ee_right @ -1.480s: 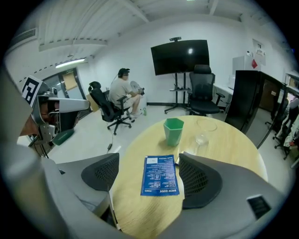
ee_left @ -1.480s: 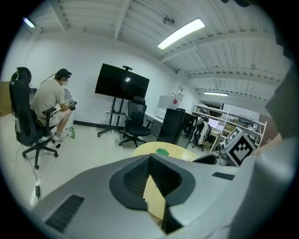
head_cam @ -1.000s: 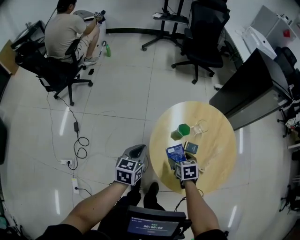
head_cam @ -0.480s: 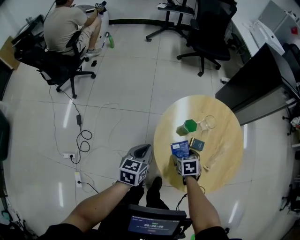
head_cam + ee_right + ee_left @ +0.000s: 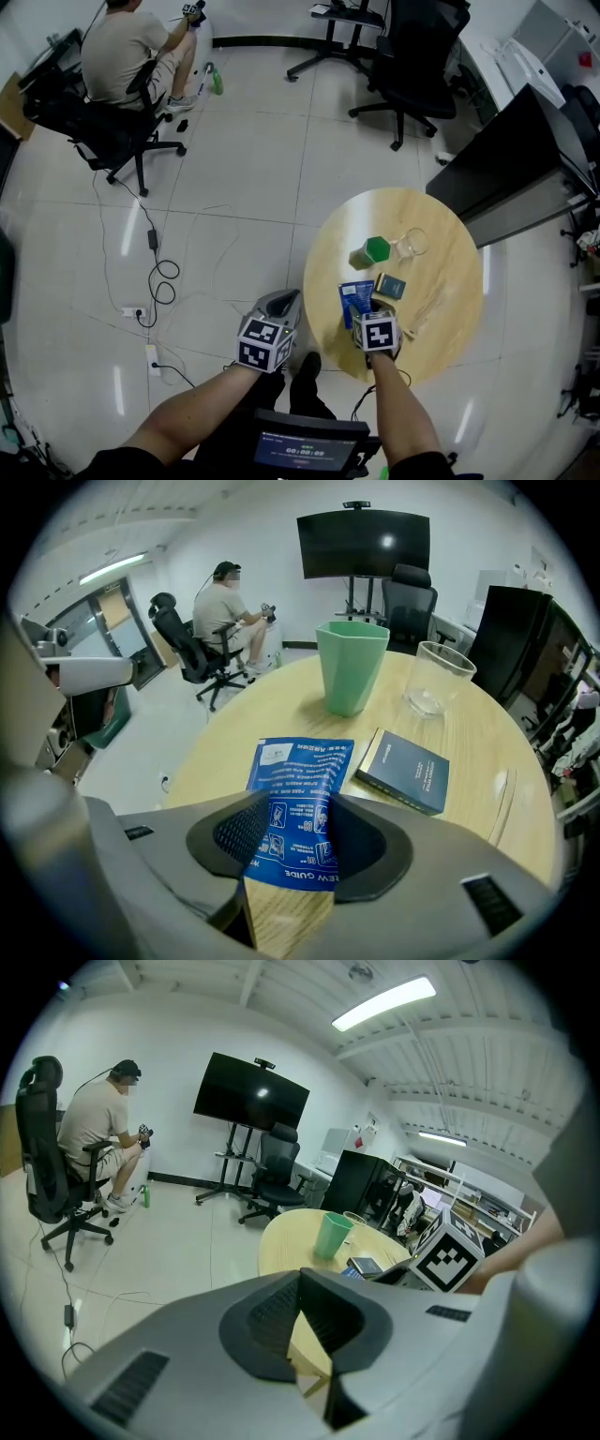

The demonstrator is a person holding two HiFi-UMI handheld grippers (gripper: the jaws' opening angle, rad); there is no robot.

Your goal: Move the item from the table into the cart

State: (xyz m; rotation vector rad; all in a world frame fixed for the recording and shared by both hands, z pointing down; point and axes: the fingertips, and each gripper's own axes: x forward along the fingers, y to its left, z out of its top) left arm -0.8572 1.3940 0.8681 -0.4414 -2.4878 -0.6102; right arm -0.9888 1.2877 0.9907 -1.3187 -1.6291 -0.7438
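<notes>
Closing is the main change since a second ago: the right gripper (image 5: 361, 317) has sunk a little towards the round pale wooden table (image 5: 441, 281), and its jaws have just been drawing in around the flat blue printed plastic pouch (image 5: 355, 298). In the right gripper view both pads now meet the near end of the pouch, so it looks pinched, though it lies on the tabletop and is not lifted. The left gripper (image 5: 281, 302) has also dropped slightly; it hangs off the table's near-left edge with its jaws together and nothing between them.

Judging by this, the task is at its first stage: the grasp is just made, while lifting, carrying and releasing all remain. No cart shows in any view, so where the pouch must go cannot be told. A green plastic cup (image 5: 377, 249), a clear glass tumbler (image 5: 411, 243) and a small dark box (image 5: 391, 285) also sit on the table, untouched.
</notes>
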